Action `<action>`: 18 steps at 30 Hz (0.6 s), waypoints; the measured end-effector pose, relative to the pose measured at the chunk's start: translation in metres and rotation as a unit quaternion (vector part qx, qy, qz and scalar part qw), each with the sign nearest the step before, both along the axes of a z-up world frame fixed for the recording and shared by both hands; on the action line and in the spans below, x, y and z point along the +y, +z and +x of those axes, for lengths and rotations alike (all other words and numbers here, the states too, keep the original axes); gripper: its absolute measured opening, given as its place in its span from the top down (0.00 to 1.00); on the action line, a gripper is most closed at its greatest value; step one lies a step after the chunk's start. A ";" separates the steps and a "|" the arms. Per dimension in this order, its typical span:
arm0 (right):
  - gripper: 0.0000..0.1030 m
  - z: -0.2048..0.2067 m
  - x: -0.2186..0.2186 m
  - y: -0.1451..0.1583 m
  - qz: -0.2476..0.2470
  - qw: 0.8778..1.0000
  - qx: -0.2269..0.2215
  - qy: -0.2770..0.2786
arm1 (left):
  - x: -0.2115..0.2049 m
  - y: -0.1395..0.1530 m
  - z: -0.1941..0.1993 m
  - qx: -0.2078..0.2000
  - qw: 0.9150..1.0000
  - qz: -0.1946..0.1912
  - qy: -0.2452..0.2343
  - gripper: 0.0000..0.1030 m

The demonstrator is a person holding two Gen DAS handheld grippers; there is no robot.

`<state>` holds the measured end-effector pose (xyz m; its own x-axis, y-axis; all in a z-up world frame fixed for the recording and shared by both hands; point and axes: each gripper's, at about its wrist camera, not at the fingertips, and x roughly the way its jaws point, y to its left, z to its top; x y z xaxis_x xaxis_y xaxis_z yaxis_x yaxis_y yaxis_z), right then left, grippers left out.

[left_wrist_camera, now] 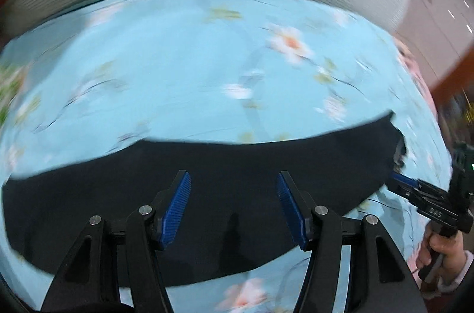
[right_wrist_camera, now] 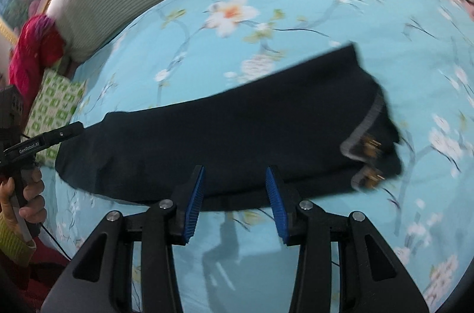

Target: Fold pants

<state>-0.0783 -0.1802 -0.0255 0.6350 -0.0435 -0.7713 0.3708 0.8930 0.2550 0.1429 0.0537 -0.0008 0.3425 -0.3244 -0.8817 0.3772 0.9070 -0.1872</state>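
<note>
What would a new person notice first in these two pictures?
First, the dark pants, lying as a long band across the light blue flowered bedsheet, with the waistband end at the right. Next, the open right gripper in the foreground near the pants' edge, and the open left gripper above the fabric.

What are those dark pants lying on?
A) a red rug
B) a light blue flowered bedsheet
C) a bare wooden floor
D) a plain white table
B: the pants lie stretched across a light blue sheet printed with white blossoms, seen all around them in both views.
</note>
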 end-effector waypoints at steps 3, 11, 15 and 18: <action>0.58 -0.015 -0.013 -0.003 0.004 1.000 -0.005 -0.024 | -0.047 0.000 0.005 0.007 0.998 -0.004 -0.059 0.41; 0.58 -0.037 -0.044 -0.012 0.030 0.996 -0.024 -0.079 | -0.164 -0.026 0.034 0.060 0.978 -0.003 -0.201 0.41; 0.58 -0.044 -0.058 -0.014 0.044 0.993 -0.038 -0.103 | -0.207 -0.042 0.046 0.089 0.965 -0.006 -0.248 0.40; 0.58 -0.048 -0.068 -0.017 0.065 0.990 -0.053 -0.118 | -0.234 -0.057 0.051 0.107 0.956 0.000 -0.275 0.40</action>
